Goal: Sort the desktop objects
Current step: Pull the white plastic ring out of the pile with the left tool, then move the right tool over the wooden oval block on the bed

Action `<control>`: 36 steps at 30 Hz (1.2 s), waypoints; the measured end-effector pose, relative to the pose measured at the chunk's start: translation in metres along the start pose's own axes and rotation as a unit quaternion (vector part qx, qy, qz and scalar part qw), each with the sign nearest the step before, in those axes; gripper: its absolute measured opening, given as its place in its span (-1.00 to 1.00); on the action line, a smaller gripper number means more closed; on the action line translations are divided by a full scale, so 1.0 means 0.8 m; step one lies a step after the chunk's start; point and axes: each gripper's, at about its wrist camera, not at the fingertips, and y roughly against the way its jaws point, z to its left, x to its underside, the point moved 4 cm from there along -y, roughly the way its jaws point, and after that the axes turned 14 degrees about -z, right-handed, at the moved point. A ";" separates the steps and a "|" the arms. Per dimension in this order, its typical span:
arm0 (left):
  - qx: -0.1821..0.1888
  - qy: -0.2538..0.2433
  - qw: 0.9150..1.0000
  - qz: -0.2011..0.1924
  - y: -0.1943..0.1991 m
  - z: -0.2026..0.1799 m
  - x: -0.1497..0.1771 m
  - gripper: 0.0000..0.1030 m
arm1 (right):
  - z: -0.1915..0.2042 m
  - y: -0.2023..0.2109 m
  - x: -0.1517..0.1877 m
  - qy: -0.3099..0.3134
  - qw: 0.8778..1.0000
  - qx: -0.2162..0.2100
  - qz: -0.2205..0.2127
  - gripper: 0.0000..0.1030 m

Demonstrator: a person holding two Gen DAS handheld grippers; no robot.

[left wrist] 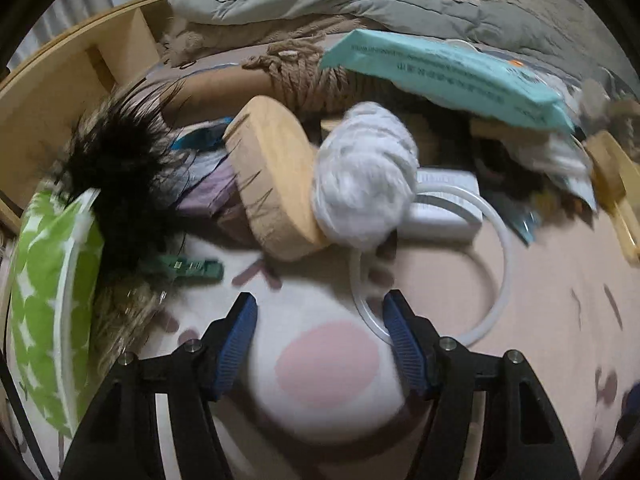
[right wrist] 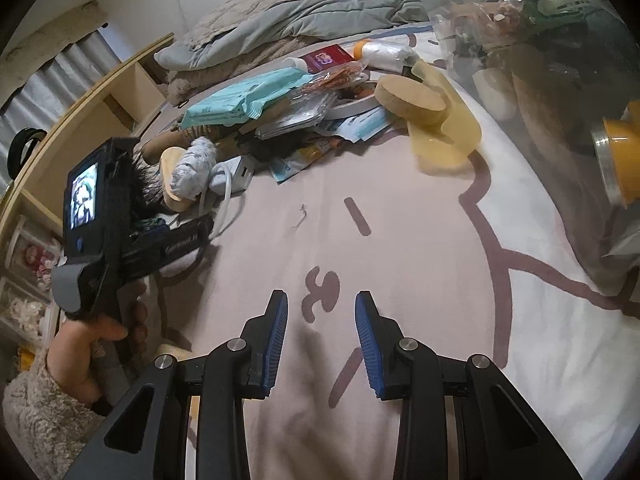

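Ahead of my left fingers (left wrist: 320, 332) a ball of fabric (left wrist: 362, 176) leans against a wooden disc (left wrist: 272, 176) to its left. Behind that ball sits a box (left wrist: 448, 208), and a ring (left wrist: 496, 264) lies flat just beyond my left gripper's right finger. Left of the disc a feathery tuft (left wrist: 116, 176) rests over a pouch (left wrist: 44, 300), with a clip (left wrist: 192, 269) between tuft and fingers. A flat packet (left wrist: 448, 74) tops the pile behind. My right fingers (right wrist: 321, 340) have bare blanket (right wrist: 400, 208) between them and the heap

The round pale wooden disc (left wrist: 276, 176) looks matt and scratched; the white woolly ball (left wrist: 362, 176) is fluffy; the clear plastic ring (left wrist: 496, 240) is smooth and glossy.
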 end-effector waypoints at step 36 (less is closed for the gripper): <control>0.051 -0.054 0.994 -0.076 0.174 0.021 0.112 0.30 | 0.020 0.002 0.036 0.060 0.998 0.009 0.024 0.05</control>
